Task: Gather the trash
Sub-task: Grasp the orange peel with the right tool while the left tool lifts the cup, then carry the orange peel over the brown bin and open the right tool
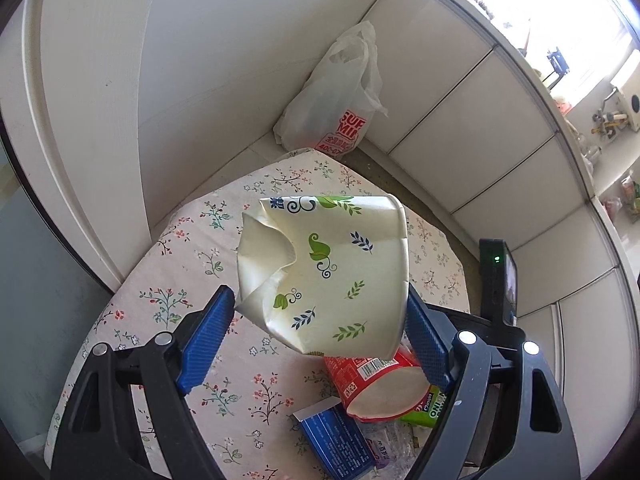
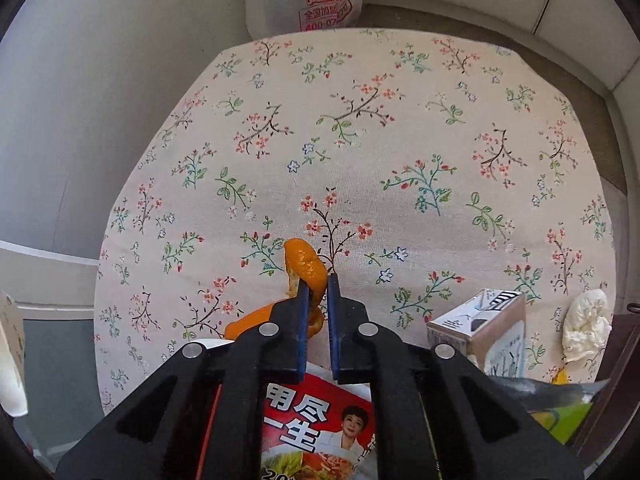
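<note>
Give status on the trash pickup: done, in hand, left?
Done: nothing visibly binned. In hand: left gripper holds a crumpled leaf-print paper cup; right gripper is shut on an orange peel. Left: red noodle cup, blue box, small grey carton, crumpled white tissue.

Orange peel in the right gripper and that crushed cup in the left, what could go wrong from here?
The right gripper pinches only a thin edge of the curled orange peel, so the peel might tear or slip free on lifting. The left gripper holds the crumpled paper cup across its dented wall; it may buckle further and drop onto the red tub below. The plastic bag sits beyond the table's far edge, a long carry.
</note>
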A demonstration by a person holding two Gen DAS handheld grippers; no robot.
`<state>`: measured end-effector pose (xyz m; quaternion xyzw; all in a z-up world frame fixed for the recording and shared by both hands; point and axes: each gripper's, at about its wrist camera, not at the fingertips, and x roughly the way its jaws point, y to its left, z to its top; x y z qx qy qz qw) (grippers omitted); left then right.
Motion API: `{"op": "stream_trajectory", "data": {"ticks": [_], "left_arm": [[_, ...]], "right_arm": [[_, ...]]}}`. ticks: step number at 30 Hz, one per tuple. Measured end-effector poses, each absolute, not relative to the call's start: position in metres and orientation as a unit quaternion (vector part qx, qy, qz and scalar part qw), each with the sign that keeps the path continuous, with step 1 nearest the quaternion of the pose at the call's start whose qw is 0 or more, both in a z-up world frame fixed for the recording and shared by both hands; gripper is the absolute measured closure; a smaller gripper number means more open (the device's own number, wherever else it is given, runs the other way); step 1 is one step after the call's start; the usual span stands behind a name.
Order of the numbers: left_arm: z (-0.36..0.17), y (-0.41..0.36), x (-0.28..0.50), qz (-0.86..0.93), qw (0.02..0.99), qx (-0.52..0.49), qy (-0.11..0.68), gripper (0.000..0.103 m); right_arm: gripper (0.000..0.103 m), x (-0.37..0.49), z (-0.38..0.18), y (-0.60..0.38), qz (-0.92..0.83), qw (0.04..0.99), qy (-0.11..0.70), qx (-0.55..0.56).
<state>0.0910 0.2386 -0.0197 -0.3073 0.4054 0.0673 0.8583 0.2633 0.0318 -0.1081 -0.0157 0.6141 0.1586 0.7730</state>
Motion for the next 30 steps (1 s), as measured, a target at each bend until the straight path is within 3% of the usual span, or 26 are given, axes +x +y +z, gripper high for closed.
{"op": "stream_trajectory", "data": {"ticks": [12, 21, 30], "left_arm": [[-0.010, 0.227, 0.080, 0.059, 0.868, -0.299, 0.393, 0.023], [0.002, 0.197, 0.067, 0.057, 0.890, -0.252, 0.375, 0.023], [0.018, 0.144, 0.048, 0.029, 0.917, -0.194, 0.346, 0.023]], "right_arm": [[0.096, 0.232, -0.001, -0.018, 0.127, 0.852, 0.507, 0.014], [0.096, 0.174, 0.084, -0.119, 0.074, 0.915, 0.393, 0.059], [0.095, 0.099, 0.100, -0.262, -0.055, 0.945, 0.302, 0.109]]}}
